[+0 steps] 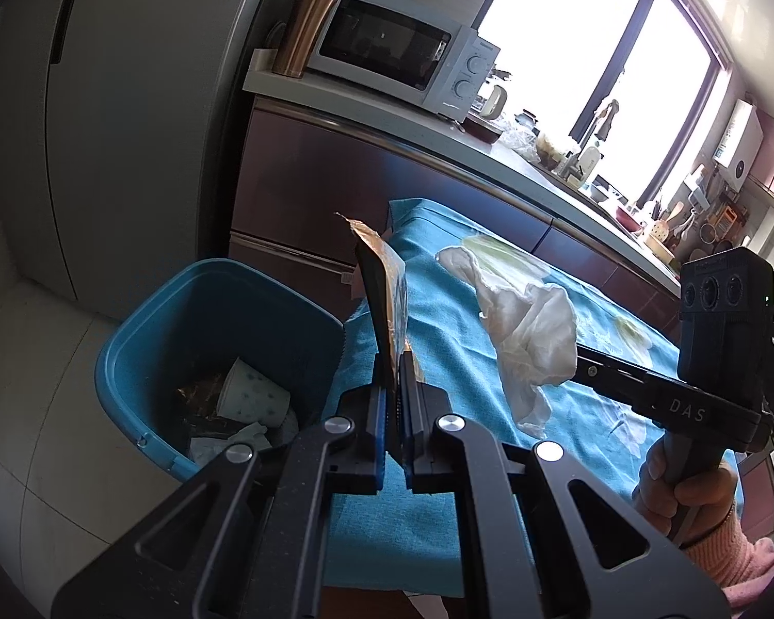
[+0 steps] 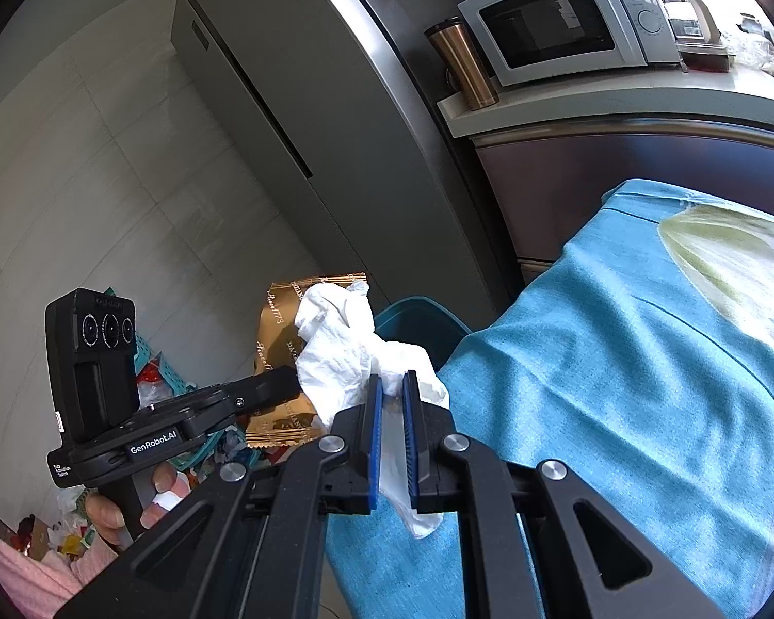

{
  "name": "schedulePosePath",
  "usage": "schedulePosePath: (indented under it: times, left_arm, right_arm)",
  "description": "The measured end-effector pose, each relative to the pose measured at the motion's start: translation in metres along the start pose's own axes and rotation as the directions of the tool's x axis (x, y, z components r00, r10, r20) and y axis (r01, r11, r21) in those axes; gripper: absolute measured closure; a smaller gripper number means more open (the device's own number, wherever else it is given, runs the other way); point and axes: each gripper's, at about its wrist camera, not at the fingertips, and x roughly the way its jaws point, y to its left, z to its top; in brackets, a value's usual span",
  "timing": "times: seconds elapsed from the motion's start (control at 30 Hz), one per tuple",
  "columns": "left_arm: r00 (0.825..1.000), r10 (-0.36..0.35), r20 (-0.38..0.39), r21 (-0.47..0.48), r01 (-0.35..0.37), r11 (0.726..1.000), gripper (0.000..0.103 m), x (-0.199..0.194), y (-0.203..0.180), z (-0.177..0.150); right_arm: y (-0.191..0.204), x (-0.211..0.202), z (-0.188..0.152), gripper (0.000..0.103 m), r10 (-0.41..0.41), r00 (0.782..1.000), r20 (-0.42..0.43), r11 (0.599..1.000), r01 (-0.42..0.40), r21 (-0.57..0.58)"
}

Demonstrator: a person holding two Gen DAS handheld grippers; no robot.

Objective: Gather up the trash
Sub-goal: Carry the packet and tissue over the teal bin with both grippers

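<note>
Gold wrapper, crumpled tissue, both clamped

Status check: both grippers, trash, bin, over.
Left gripper shut on gold wrapper. Right gripper shut on crumpled tissue. Blue bin left of table, nothing blocking.

Two close wrist views, shared tablecloth

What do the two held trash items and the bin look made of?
Gold wrapper: likely metallised foil or plastic film, glossy, crimped serrated edge. White wad: soft tissue or paper towel, matte and crumpled. Blue bin: apparently moulded plastic, smooth with a rolled rim.
</note>
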Motion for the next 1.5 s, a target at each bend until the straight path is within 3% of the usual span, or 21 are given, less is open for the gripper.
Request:
schedulePosePath:
  times: [1.5]
  left_arm:
    - [0.995, 0.095, 0.019, -0.025, -0.095, 0.995, 0.098, -0.008, 0.020, 0.002]
  right_arm:
    - [0.014, 0.030, 0.011, 0.096, 0.016, 0.999, -0.038, 1.000, -0.016, -0.008]
